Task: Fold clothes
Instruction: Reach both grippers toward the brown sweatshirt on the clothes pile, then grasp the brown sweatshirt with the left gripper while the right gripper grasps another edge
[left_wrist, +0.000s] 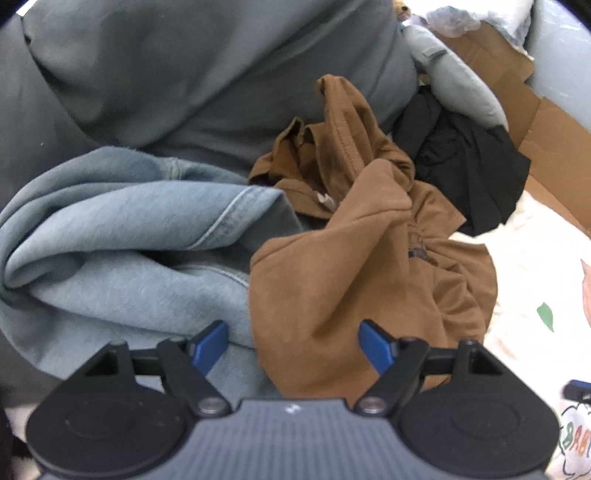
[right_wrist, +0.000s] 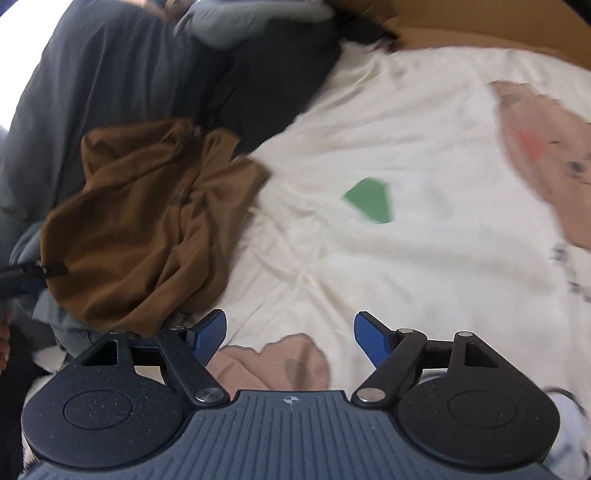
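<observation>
Several garments heaped: crumpled brown top (left_wrist: 369, 258) between soft pale-blue sweatshirt (left_wrist: 122, 251) and flat white printed tee (right_wrist: 388, 258); black cloth (left_wrist: 461, 166) behind. Left gripper (left_wrist: 293, 345) released over brown top; right gripper (right_wrist: 290, 338) released over tee.

Bkgd is mostly soft furnishing: big grey-blue cushion (left_wrist: 177, 74) fills upper left of left wrist view, creased, looks like sofa back or bedding, can't tell which. White printed cover (right_wrist: 406, 129) w/ green and pink shapes spreads underneath. Flattened brown cardboard (left_wrist: 546, 147) lies at upper right. Bright daylight spot in top left corner of right wrist view; lighting soft overall.
</observation>
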